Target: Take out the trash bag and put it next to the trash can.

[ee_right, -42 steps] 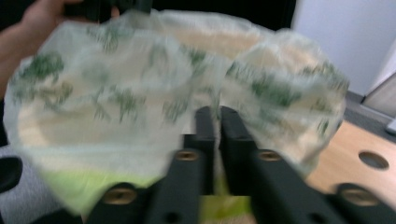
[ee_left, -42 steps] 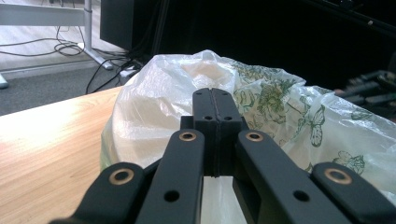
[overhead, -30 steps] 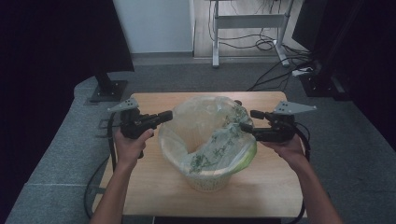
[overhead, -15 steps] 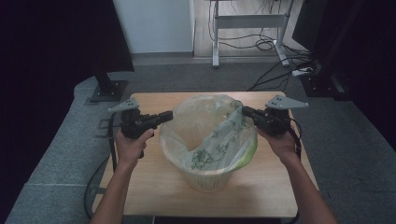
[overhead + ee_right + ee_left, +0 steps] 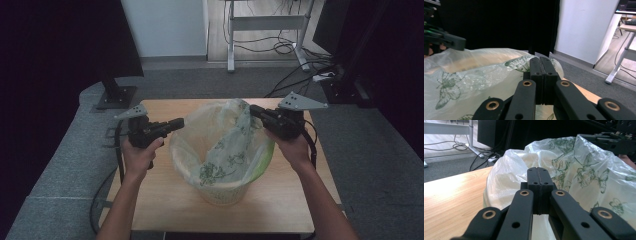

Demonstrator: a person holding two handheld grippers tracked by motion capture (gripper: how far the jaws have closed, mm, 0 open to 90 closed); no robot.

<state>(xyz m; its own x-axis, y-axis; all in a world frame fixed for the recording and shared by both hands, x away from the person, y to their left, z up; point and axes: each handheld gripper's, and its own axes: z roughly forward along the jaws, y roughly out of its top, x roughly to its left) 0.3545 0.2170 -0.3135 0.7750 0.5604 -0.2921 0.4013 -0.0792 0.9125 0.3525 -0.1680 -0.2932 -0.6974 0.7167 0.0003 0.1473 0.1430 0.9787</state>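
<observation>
A waste basket (image 5: 225, 192) on the wooden table (image 5: 165, 200) holds a leaf-printed plastic bag (image 5: 220, 150). Left gripper (image 5: 177, 123) pinches its nine o'clock edge; right gripper (image 5: 255, 110), just closed, pinches two o'clock.

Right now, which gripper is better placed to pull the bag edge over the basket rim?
Probably right: the right gripper pinches the raised plastic bag edge above the basket.

Your left hand (image 5: 140, 152), left of centre in the high view, holds the left gripper (image 5: 177, 123) level, pointing toward the frame's middle, jaws pressed together. Your right hand (image 5: 295, 147), right of centre, carries the right gripper (image 5: 254, 111) slightly higher, pointing left; its jaws have just been closing and now meet. Both forearms enter from the bottom edge, angled inward.
</observation>
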